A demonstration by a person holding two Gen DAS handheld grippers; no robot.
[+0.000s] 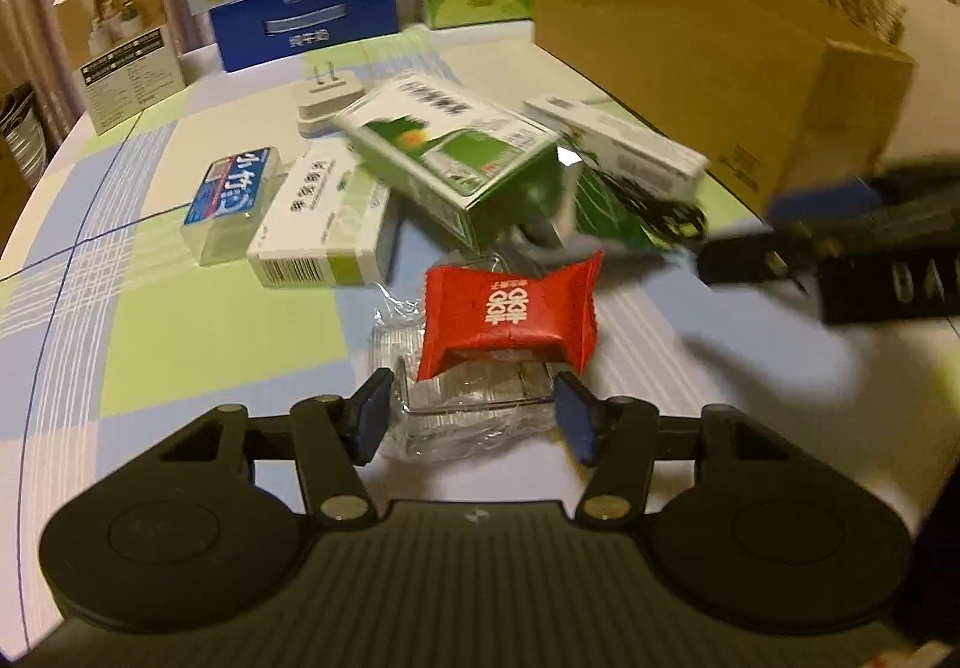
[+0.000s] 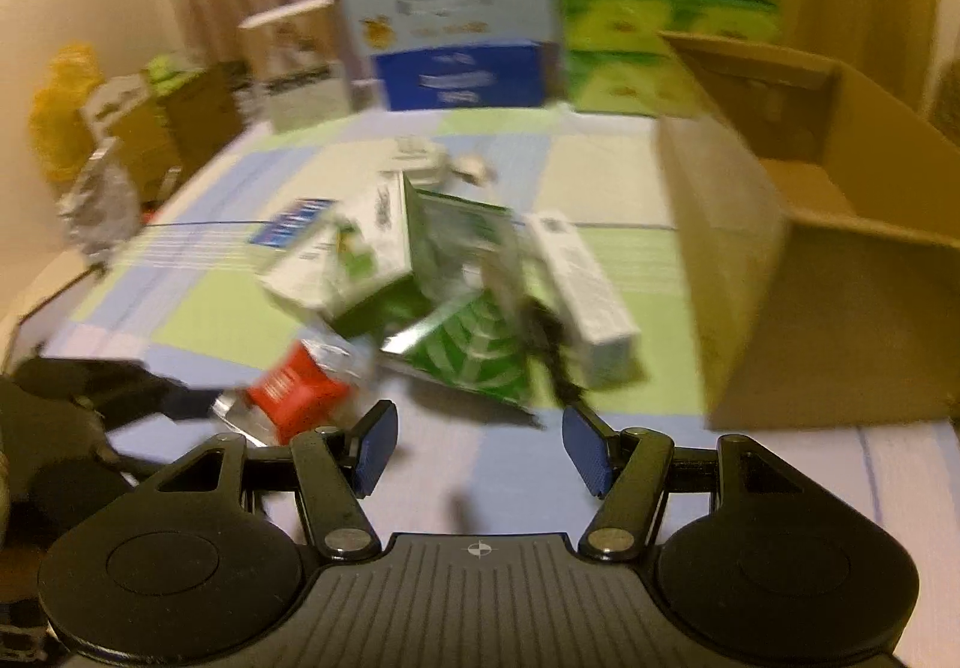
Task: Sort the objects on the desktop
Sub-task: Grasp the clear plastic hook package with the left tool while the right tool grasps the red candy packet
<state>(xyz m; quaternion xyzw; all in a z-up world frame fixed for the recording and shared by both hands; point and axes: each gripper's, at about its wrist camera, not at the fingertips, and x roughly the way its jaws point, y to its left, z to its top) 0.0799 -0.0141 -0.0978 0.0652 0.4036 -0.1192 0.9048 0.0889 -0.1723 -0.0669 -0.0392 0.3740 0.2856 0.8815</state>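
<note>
Nearest to me, my left gripper (image 1: 474,416) sits low over the table, tilted down, with a clear plastic wrapper (image 1: 462,416) lying between its blue pads. The pads stand just beside the plastic on either side; I cannot see them pressing it, so I read the jaws as apart around it, not yet clamped. A red packet (image 1: 507,317) rests on the far edge of that wrapper, at twelve o'clock from my fingertips.

My right gripper (image 2: 480,449) also points downward, jaws apart, with only bare tablecloth (image 2: 498,464) between the pads. From it, the red packet lies at ten o'clock and a green foil pouch (image 2: 474,362) at twelve, both near but untouched.

Further out the heap is unsorted: a white and green carton (image 1: 327,221) and a small blue-labelled box (image 1: 231,203) at eleven o'clock in the left view, a green box (image 1: 456,158) tipped on the pile at twelve, a long white box (image 1: 624,140) at one, a white plug (image 1: 327,104) behind.

The open cardboard box (image 2: 840,248) stands at two o'clock from my right gripper. What I can see of its inside looks empty, so I judge the sorting barely begun, with nearly everything left to move.
</note>
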